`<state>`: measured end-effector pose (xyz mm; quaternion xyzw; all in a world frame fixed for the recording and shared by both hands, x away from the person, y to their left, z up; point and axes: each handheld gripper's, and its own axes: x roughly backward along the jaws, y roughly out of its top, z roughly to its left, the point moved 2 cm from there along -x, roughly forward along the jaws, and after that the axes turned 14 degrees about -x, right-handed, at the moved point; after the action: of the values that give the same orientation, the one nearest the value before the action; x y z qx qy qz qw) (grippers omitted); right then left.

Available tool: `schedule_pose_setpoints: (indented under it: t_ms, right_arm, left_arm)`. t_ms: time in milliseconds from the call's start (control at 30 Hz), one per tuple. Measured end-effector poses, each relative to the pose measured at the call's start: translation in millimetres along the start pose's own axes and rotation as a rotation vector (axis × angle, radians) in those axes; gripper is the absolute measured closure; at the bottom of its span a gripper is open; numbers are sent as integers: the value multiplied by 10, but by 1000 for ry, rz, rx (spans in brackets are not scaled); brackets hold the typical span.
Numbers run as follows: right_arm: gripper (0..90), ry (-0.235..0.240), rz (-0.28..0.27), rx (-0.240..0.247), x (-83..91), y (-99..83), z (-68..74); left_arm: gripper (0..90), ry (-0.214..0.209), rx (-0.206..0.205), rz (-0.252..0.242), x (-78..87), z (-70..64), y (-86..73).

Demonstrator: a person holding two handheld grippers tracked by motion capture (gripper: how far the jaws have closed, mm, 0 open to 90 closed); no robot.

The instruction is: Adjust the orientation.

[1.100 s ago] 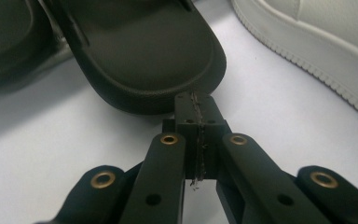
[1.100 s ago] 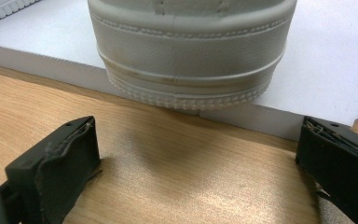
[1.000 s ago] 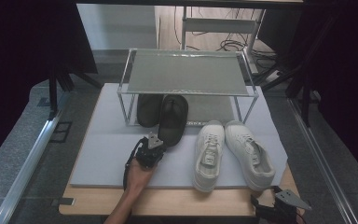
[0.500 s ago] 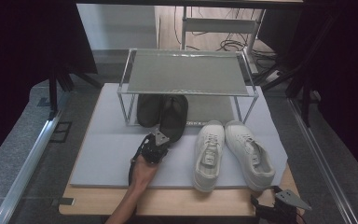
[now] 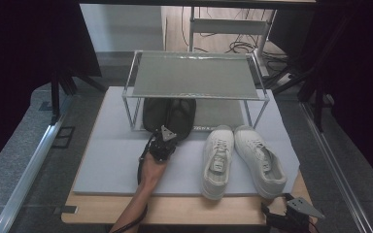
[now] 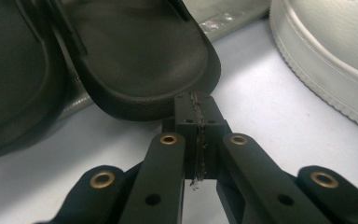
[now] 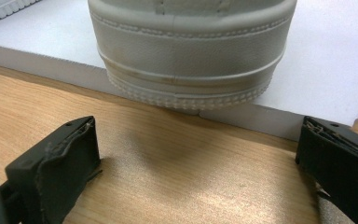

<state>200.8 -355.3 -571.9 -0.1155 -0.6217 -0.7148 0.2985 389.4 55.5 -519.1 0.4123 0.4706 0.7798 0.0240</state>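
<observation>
At the near right edge of the wooden desk [image 5: 175, 211], the right gripper [image 7: 198, 163] rests low with its fingers [image 7: 56, 163] spread wide apart, holding nothing; just beyond them the heel of the right-hand off-white leather lace-up sneaker [image 7: 191, 51] overhangs the edge of the pale grey foam mat [image 5: 111, 160]. Its twin, the left-hand off-white sneaker [image 5: 217, 160], lies beside it, toes pointing far.

Farther in, left of centre, the left gripper [image 6: 198, 116] has its fingers pressed together, nothing between them, their tips right at the near rim of the right-hand black moulded rubber slide sandal [image 6: 140, 56]; whether they touch it I cannot tell. That sandal sits beside the left-hand black sandal [image 6: 14, 70], both on the lower level of the metal-framed shoe rack [image 5: 194, 80], heels poking out toward the near side.

The slide looks light, with a soft, bendy sole and a slightly grippy matte surface, so it should not slip or break. A pinch on the heel rim would likely let it droop; taking hold of the thick sole edge, or of the strap across the top, seems firmer. The fingers would need to part first.
</observation>
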Motion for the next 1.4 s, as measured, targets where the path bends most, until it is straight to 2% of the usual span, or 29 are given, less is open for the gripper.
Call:
schedule_pose_setpoints:
  t_ms: [433,900,1100,1400]
  right_arm:
    - [0,1,0,0,1,0,-1]
    - [0,-1,-3,0,-1,-1,0]
    - [0,1,-1,1,1,-1,-2]
    - [0,0,-3,0,-1,-1,0]
  left_arm:
    - [894,17,31,4,-146,110,57]
    - [893,30,45,19,-255,183,109]
    - [882,16,76,13,-253,188,107]
    - [837,-17,65,-6,-160,152,139]
